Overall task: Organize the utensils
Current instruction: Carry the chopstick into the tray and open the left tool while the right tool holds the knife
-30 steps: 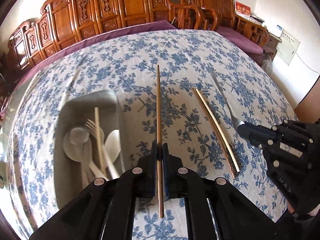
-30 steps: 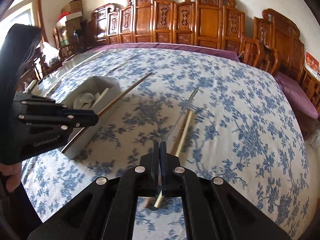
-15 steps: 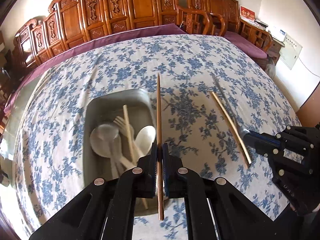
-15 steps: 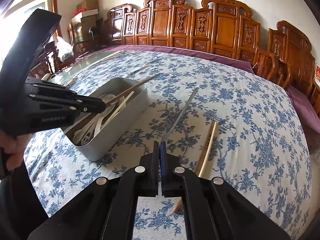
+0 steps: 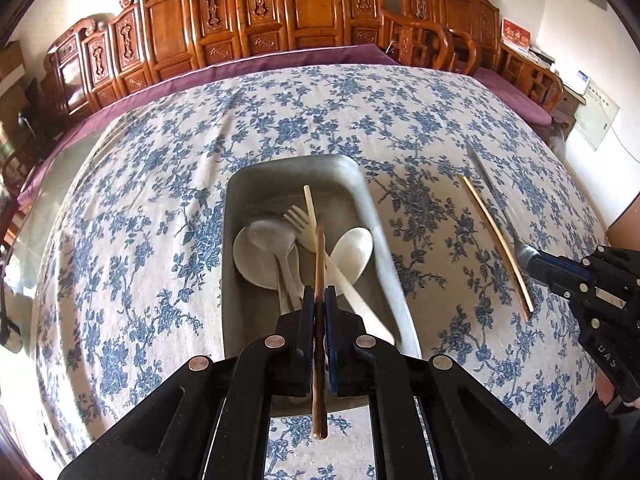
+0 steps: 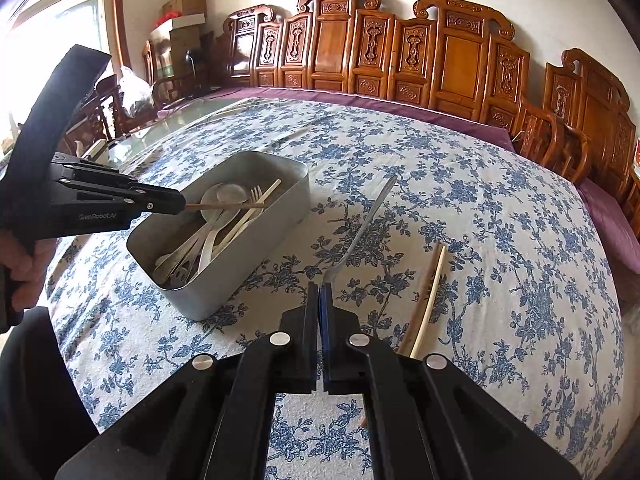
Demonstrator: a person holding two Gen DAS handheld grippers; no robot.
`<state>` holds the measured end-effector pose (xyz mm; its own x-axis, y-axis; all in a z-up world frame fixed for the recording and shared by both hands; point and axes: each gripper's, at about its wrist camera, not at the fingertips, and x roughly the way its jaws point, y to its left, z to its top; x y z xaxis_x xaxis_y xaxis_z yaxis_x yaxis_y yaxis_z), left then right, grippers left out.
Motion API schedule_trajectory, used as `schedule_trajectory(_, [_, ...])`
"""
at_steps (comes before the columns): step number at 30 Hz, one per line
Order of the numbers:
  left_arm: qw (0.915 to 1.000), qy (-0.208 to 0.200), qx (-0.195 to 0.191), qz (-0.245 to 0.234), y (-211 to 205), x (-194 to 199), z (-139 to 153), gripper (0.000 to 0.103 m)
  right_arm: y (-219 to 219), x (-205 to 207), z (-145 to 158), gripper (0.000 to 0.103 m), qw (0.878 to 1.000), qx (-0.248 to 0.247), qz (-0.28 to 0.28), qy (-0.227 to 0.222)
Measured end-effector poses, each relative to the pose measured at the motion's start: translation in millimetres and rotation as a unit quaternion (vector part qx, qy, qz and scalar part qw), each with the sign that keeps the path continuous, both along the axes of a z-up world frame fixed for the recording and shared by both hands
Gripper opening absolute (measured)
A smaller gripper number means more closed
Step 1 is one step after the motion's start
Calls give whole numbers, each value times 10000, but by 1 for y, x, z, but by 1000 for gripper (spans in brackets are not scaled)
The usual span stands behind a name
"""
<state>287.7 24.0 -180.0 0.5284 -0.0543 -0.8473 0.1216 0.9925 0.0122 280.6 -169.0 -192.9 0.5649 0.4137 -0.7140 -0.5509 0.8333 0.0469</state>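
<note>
My left gripper (image 5: 319,292) is shut on a brown wooden chopstick (image 5: 319,256), held above the grey metal tray (image 5: 372,216). Inside the tray lie white spoons (image 5: 352,244), a pale fork and a pale chopstick. In the right wrist view, the left gripper (image 6: 180,204) holds its chopstick (image 6: 216,205) level over the tray (image 6: 240,280). My right gripper (image 6: 319,288) is shut on the head end of a metal fork (image 6: 360,236), whose handle points away over the cloth. The right gripper (image 5: 536,266) and its fork (image 5: 486,184) also show at the right of the left wrist view.
A loose pale chopstick (image 6: 430,296) lies on the blue-flowered tablecloth (image 6: 500,240) right of the fork. Carved wooden chairs (image 6: 452,56) ring the far side of the table. A bare glass strip (image 6: 172,128) lies at the far left. A person's hand (image 6: 24,264) grips the left tool.
My left gripper has carried the brown chopstick leftward from the bare cloth to above the tray. The right gripper has kept its hold on the fork and shifted a little.
</note>
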Motion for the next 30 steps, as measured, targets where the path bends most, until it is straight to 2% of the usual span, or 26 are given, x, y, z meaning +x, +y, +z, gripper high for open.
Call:
schedule_trajectory(11, [9999, 120, 34, 80, 7, 11, -12, 6, 8, -4, 7, 2, 9998, 163, 111, -6])
schedule_trajectory(13, [9999, 102, -5, 104, 11, 11, -11, 11, 11, -5, 10, 2, 9996, 226, 166, -4])
schedule_trajectory(15, [9999, 49, -49, 150, 16, 10, -10, 20, 16, -5, 13, 2, 9994, 267, 223, -15])
schedule_trajectory(17, [9998, 9, -84, 164, 21, 8, -8, 20, 22, -6, 16, 2, 9991, 322, 288, -3])
schedule_trajectory(23, [9995, -73, -156, 256, 34, 5, -4, 25, 47, -8, 22, 2, 9980, 406, 494, 21])
schedule_trajectory(30, [9990, -153, -159, 377, 51, 3, -1, 25, 91, -7, 21, 2, 9960, 412, 794, 58])
